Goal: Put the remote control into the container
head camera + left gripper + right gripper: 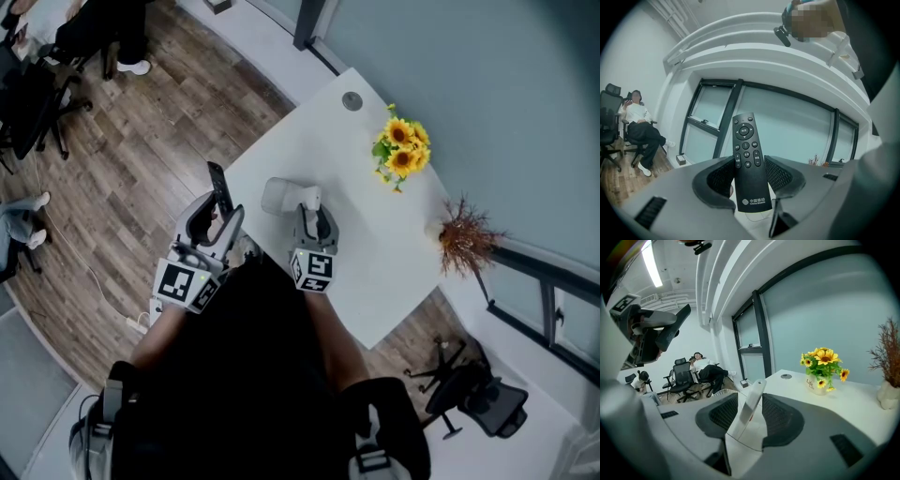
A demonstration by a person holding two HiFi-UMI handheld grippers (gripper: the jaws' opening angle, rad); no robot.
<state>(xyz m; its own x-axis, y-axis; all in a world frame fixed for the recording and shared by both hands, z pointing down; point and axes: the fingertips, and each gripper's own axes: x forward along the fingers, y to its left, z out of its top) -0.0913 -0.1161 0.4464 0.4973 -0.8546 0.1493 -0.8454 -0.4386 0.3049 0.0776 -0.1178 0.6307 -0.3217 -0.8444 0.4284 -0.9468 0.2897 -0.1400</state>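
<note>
While the left gripper [222,214] hung just outside the table's [375,248] left edge, over the wood floor [141,141], its jaws were closed on the black remote [749,159]. This remote stood upright between the 2 pads, buttons facing the camera, and its top rose well above the jaws.

The right gripper [314,221] was over the table, near the front edge. Its jaws stood wide. The white remote [751,404] leaned between them with a gap on each side, so neither pad pressed on it. What carried its lower end I could not tell.

The container [279,197] sat on the table just ahead of the right gripper and close to the left edge. The white remote's top was just beside it; whether they touched was not clear. The black remote was near the container's left side, but still outside the edge.

Most of the table was bare. The sunflowers [403,148] stood by the far edge along the wall [487,84], the dry plant [461,234] at the right corner, and a round cap [352,101] near the far corner, all well apart from the container.
</note>
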